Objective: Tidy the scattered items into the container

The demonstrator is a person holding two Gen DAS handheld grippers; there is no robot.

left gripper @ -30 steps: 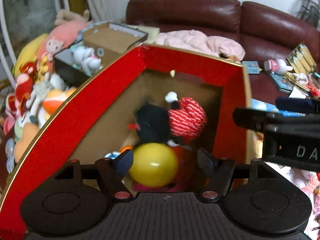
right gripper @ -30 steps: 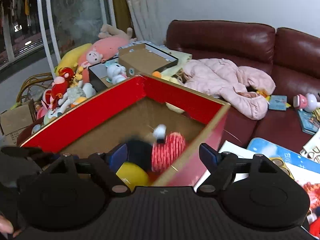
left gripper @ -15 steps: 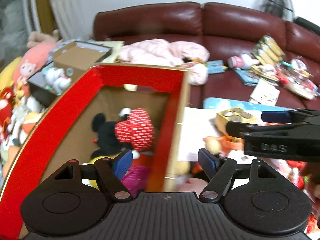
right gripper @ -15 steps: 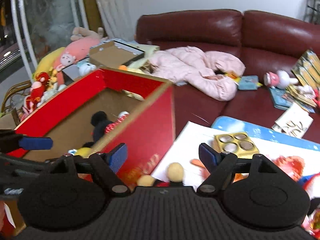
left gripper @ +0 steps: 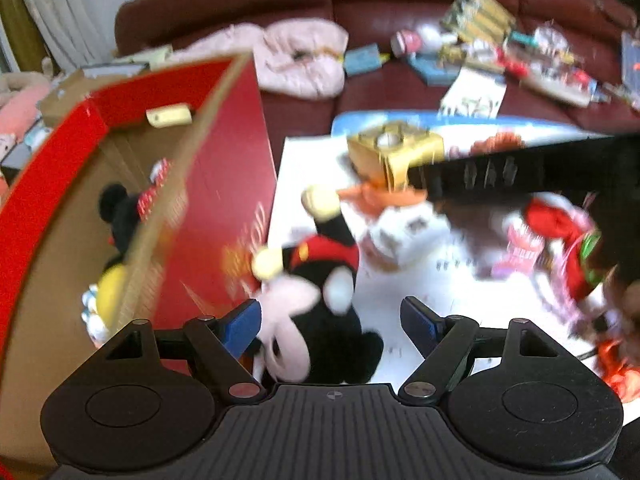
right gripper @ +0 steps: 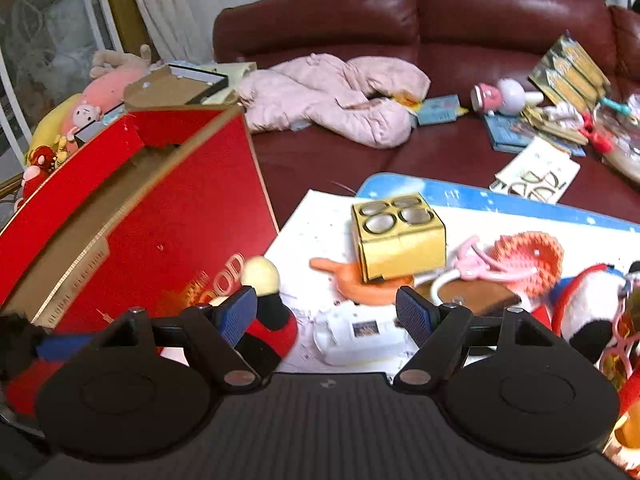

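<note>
Blur smears most of the left wrist view, so the toys ahead of the left gripper [left gripper: 330, 324] read as rough shapes only. Its 2 blue-padded jaws stand spread, with a black, red and white mouse plush [left gripper: 316, 308] lying between them on the white sheet [left gripper: 304, 168], not pinched. The plush's lower end is cut off behind the gripper body. To that gripper's left stands the red cardboard box [left gripper: 216, 184], its brown inside partly hidden by the near wall; a second black mouse plush [left gripper: 120, 212] and a yellow ball [left gripper: 112, 284] show inside.

The right gripper [right gripper: 326, 314] is also spread wide and holds nothing. Just ahead of it lies a white soft toy [right gripper: 356, 332], beyond that a yellow card box with 4 round holes [right gripper: 398, 240] resting on an orange piece. A crumpled pink jacket [right gripper: 336, 96] lies on the glossy maroon sofa [right gripper: 440, 12] further off.
</note>
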